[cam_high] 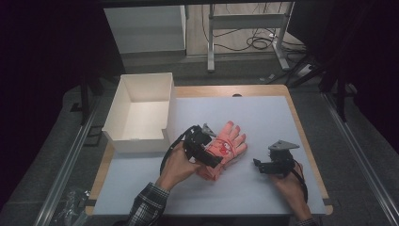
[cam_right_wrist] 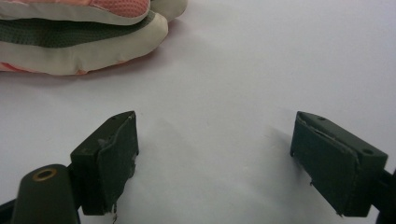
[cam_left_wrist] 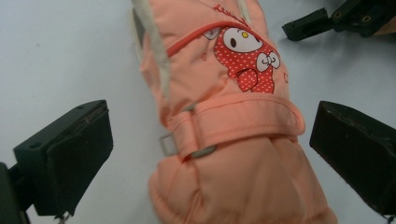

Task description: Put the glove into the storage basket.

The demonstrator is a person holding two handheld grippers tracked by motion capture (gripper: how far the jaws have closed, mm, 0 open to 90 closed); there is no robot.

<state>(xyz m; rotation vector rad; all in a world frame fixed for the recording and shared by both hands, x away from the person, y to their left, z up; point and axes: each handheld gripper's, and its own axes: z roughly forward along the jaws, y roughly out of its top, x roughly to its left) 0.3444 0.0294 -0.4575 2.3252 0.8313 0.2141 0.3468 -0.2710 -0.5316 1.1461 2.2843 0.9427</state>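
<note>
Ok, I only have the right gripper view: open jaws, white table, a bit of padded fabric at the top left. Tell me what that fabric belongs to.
Observer: It is an orange glove lying flat on the table, its fingers pointing away from the person.
Operator: Report the left hand-held gripper.
Observer: The left hand-held gripper is open, with a jaw on each side of the glove's strapped cuff, not yet closed on it.
Operator: Say what else is on the table.
Observer: A white open box stands at the far left corner, with nothing visible inside.
</note>
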